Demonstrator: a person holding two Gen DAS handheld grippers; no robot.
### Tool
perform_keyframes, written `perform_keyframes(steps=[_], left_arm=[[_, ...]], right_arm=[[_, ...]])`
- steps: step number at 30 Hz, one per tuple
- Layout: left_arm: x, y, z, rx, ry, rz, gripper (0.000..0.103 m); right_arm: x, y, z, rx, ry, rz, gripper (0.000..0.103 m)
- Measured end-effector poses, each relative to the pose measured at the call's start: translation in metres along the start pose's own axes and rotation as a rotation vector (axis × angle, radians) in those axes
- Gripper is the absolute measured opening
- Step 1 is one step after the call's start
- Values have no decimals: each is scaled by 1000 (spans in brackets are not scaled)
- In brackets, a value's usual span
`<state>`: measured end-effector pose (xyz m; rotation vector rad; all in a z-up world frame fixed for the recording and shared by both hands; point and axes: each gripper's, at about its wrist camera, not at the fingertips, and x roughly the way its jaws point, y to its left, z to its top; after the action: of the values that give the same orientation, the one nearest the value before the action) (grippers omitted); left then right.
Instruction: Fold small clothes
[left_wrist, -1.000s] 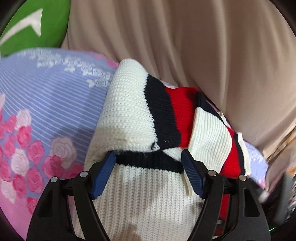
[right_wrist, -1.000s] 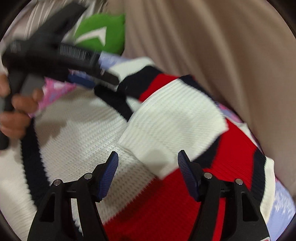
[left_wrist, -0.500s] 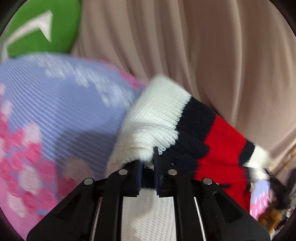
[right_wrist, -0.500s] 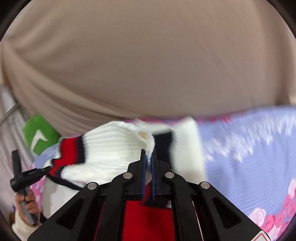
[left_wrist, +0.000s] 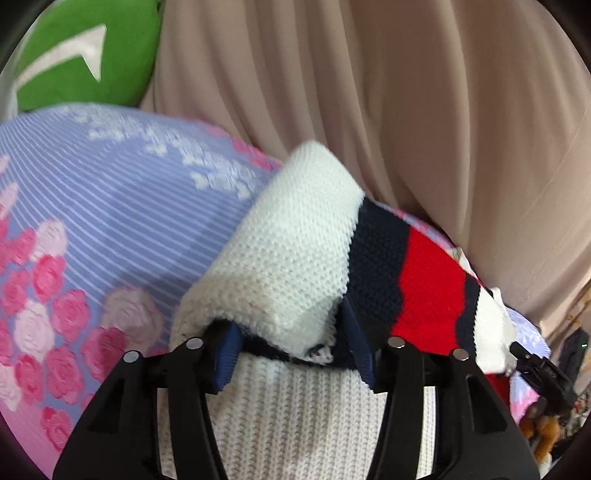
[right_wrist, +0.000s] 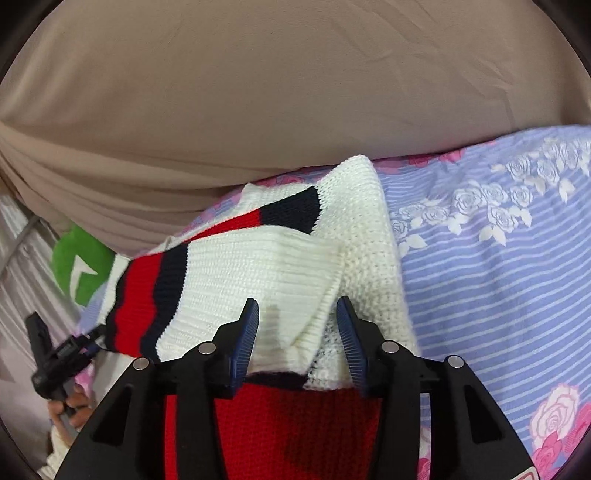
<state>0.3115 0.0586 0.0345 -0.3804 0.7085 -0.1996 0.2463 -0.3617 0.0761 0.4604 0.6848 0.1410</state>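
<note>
**Sweater folded over on the bed, both grippers let go**

A bed with a lilac striped sheet, printed with pink and white roses, fills the lower part of both views. A beige curtain hangs close behind it and a green cushion sits at the far corner.

The sweater lies on the sheet near the curtain. It is a chunky knit in white with navy and red bands, and its upper part is doubled over onto the body so that a thick rolled fold faces each camera.

The left gripper has just been opening. Its blue pads stand apart with the white fold lying loosely between and over them, not pinched. The right gripper is also released: its pads are spread either side of a ribbed white flap, and a gap shows on one side.

The knit looks soft, bulky and fairly light. It should drape and spring back rather than hold a crease, and its coarse texture should not slip in the pads. The best holds are probably the doubled edge or the ribbed hem, where the layers are thick. A single layer pinched mid-panel would likely stretch and drag the fold askew.

No box, basket or drawer is in view.
</note>
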Motion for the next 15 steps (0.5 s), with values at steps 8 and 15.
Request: perform_keyframes(steps=[8, 15], left_arm=[[0, 2, 3, 10, 21, 92, 11], [11, -19, -7, 72, 24, 138, 10]], right_arm=[[-24, -5, 9, -14, -83, -102, 5], [-40, -11, 13, 10, -118, -61, 5]])
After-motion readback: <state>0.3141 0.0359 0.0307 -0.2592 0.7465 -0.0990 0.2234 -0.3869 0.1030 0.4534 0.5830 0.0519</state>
